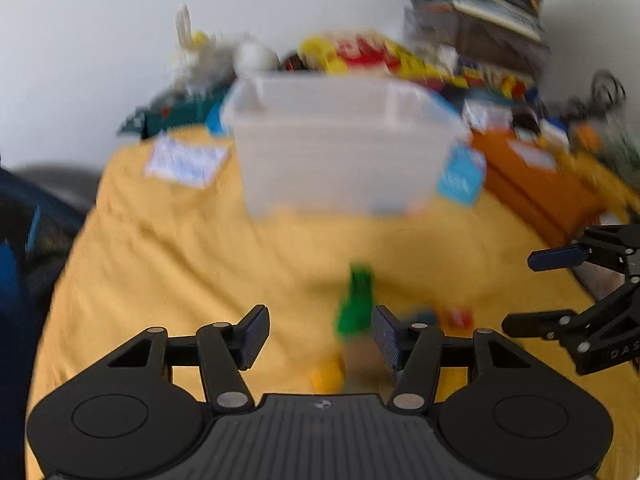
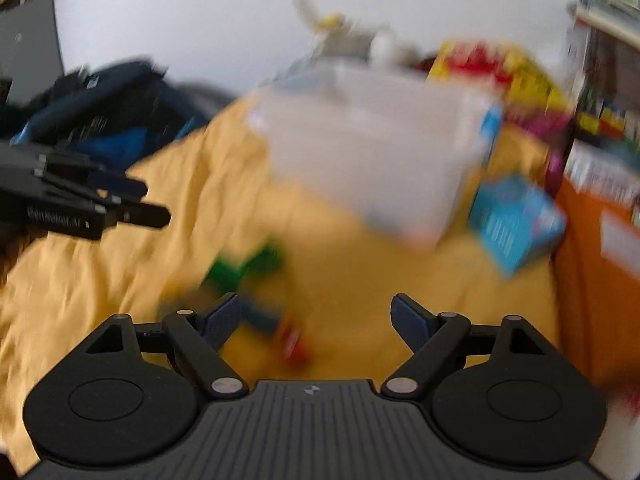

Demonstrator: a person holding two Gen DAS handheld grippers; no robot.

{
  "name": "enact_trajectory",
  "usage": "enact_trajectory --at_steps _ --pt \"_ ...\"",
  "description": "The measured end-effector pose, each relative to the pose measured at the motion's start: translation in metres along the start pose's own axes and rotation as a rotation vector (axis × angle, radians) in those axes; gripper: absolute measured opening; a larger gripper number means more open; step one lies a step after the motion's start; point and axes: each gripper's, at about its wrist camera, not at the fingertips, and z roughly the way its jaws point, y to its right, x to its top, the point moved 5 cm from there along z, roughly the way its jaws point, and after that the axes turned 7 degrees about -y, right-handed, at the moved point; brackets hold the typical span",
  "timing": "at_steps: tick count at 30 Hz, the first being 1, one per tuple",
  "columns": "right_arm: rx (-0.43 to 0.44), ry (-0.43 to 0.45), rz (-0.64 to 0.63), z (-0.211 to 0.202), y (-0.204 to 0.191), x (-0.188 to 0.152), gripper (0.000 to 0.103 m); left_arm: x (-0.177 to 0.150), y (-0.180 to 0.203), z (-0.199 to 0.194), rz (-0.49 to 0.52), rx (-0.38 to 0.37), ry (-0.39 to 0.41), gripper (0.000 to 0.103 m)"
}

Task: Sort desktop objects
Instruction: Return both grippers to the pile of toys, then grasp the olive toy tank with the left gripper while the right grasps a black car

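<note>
Green block [image 1: 354, 300]: blurred, long axis runs near-to-far on yellow cloth [image 1: 160, 260]. Left gripper [image 1: 320, 334] fingers apart, empty. Right gripper [image 2: 316, 318] fingers wide, empty.

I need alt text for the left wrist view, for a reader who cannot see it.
Blurred view along the open, empty left gripper over a yellow cloth. Small green, yellow and red pieces lie near its fingers; a translucent bin stands beyond, and the right gripper enters at the right edge.
</note>
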Motion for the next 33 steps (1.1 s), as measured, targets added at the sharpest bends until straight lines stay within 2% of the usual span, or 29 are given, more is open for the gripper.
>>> enact_trajectory --at_steps 3,7,11,16,24,27,28,33 --pt "-0.003 -0.05 -0.02 0.006 -0.011 -0.028 0.085 -0.028 0.012 0.008 0.015 -0.028 -0.053 0.06" --pt "-0.017 -0.079 -0.043 0.012 -0.015 -0.037 0.085 -0.044 0.024 0.021 0.053 -0.016 -0.073 0.06" --pt "-0.028 -0.103 -0.048 0.018 -0.013 -0.044 0.085 -0.045 0.03 0.031 0.067 -0.017 -0.076 0.06" --pt "-0.031 -0.114 -0.047 0.025 -0.011 -0.044 0.085 -0.045 0.037 0.042 0.099 -0.022 -0.073 0.069" --pt "-0.031 -0.132 -0.047 0.035 -0.011 -0.042 0.085 -0.043 0.041 0.055 0.101 -0.018 -0.098 0.069" --pt "-0.019 -0.133 -0.036 0.036 -0.009 -0.043 0.076 -0.043 0.04 0.055 0.092 -0.028 -0.094 0.069" --pt "-0.014 -0.133 -0.035 0.035 -0.009 -0.043 0.069 -0.042 0.04 0.055 0.091 -0.031 -0.092 0.069" --pt "-0.009 -0.131 -0.034 0.034 -0.01 -0.043 0.069 -0.042 0.04 0.055 0.101 -0.038 -0.086 0.068"
